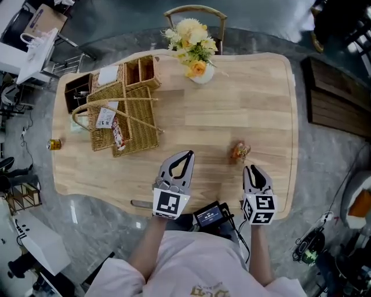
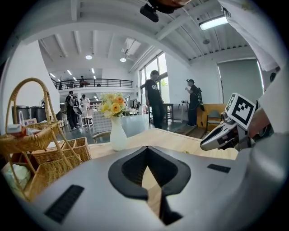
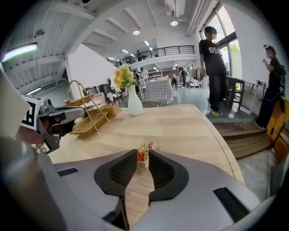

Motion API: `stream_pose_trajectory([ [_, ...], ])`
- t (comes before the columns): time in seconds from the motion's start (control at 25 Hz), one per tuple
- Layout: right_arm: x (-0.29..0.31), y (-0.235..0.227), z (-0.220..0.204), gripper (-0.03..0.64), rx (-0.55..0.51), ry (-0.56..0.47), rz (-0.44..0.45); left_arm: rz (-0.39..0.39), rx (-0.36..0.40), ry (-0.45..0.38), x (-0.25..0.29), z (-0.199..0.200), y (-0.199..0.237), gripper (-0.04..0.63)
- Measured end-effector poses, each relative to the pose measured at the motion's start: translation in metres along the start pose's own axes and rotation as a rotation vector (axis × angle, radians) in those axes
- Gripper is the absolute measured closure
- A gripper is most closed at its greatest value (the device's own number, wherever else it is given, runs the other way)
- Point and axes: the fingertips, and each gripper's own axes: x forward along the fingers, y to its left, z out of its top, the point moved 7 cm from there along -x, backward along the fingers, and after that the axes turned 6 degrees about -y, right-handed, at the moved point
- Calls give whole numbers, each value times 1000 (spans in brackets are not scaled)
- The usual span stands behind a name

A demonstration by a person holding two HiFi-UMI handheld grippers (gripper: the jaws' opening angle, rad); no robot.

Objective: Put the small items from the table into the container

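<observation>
A small orange and white snack packet lies on the wooden table towards the front right. My right gripper is just short of it, open, its jaws a little apart with nothing between them. In the right gripper view the packet shows just past that gripper. My left gripper hovers at the front middle, shut and holding nothing; its tips meet. The wicker basket with a handle stands at the left and holds a few packets.
A white vase of yellow flowers stands at the table's far edge, with a chair behind it. A dark box sits at the far left corner. A small yellow thing is at the left edge. People stand beyond the table.
</observation>
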Motion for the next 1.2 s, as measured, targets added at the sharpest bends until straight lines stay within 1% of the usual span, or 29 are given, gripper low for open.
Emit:
stream_pose_trajectory([
  [0.24, 18, -5, -15, 529, 6, 64, 22, 24, -89, 52, 7, -14, -8, 592],
  [0.36, 25, -6, -21, 529, -2, 86, 31, 3, -63, 42, 8, -23, -11, 592],
  [0.52, 35, -6, -29, 529, -13, 112, 34, 36, -132, 82, 8, -31, -13, 592],
  [0.56, 38, -6, -31, 529, -16, 119, 33, 34, -133, 86, 9, -33, -14, 592],
  [0.64, 44, -8, -34, 528, -23, 139, 29, 6, -91, 76, 11, -39, -15, 592],
  [0.68, 46, -9, -36, 525, -24, 152, 25, -1, -82, 75, 11, -41, -15, 592],
  [0.8, 53, -13, -40, 530, -35, 184, 10, 26, -127, 100, 12, -41, -15, 592],
  [0.88, 55, -15, -38, 592, -42, 177, 20, 18, -108, 96, 13, -42, -14, 592],
  [1.0, 55, -16, -35, 600, -24, 157, 40, 0, -69, 82, 13, -43, -14, 592],
  [1.2, 49, -14, -26, 598, -10, 125, 55, 0, -59, 64, 13, -33, -15, 592],
])
